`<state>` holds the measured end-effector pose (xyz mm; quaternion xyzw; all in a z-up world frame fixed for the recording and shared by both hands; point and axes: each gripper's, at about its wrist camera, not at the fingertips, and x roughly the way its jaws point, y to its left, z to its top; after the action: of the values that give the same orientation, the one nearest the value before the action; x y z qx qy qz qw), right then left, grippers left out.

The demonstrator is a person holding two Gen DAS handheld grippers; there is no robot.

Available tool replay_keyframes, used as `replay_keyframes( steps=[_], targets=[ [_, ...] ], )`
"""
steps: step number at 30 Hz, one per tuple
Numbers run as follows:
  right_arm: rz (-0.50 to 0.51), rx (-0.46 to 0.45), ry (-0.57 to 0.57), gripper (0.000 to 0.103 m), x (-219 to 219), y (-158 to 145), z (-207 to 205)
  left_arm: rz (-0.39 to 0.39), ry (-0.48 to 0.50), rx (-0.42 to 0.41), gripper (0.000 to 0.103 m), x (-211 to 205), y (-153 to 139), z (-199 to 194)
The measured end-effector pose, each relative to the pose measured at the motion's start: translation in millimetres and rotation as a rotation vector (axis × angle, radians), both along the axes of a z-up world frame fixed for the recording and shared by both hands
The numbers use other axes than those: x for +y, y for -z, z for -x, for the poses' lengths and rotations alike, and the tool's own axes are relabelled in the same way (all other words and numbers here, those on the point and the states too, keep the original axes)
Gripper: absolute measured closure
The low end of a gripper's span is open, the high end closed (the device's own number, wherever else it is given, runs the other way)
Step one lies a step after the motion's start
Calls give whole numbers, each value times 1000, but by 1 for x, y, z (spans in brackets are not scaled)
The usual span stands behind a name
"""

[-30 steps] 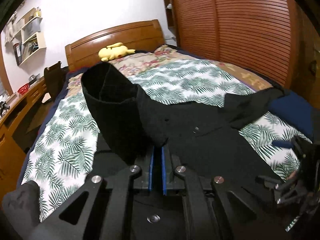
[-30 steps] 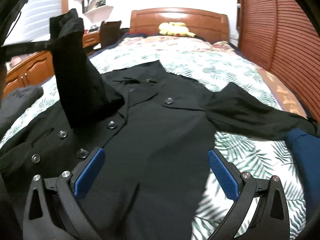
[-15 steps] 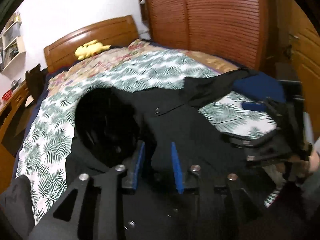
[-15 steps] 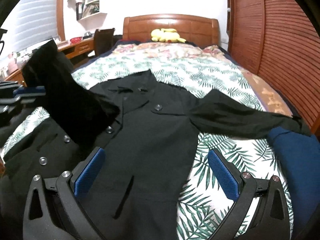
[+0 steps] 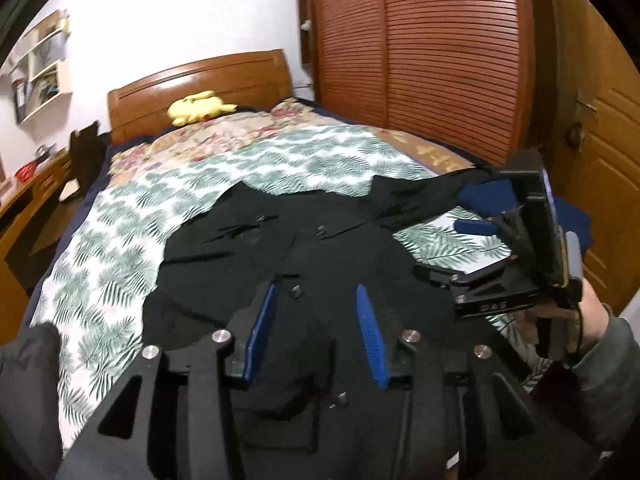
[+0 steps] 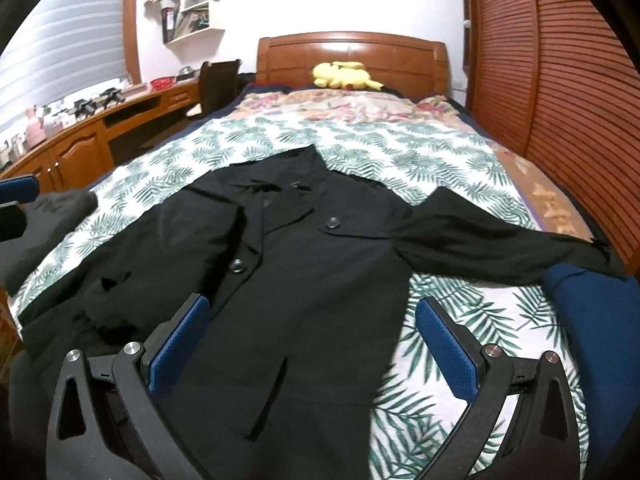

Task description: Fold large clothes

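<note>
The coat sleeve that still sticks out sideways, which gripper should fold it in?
Probably the right gripper. The sleeve stretches toward its side of the black coat, and its jaws are wide open with nothing between them. The left gripper, jaws opening, sits over the other half.

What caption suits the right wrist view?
Open right gripper above a black buttoned coat spread on a leaf-print bedspread.

The bed (image 6: 420, 152), under a palm-leaf sheet, filled mid-frame, bearing a spread black coat (image 6: 304, 280) at centre, a yellow plush toy (image 6: 344, 74) at top, and a folded blue garment (image 6: 596, 320) at right.
</note>
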<state>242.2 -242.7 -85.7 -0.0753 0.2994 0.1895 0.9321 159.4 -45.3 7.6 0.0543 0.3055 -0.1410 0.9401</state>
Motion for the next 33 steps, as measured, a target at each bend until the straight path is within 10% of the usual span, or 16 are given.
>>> replay_keyframes(
  steps=[25, 31, 33],
  targets=[
    [39, 104, -408, 4, 174, 61, 21, 32, -280, 65, 62, 143, 84, 70],
    [109, 134, -443, 28, 196, 85, 21, 31, -295, 71, 62, 148, 85, 73],
    [138, 139, -431, 63, 194, 89, 18, 30, -291, 69, 62, 147, 85, 73]
  ],
)
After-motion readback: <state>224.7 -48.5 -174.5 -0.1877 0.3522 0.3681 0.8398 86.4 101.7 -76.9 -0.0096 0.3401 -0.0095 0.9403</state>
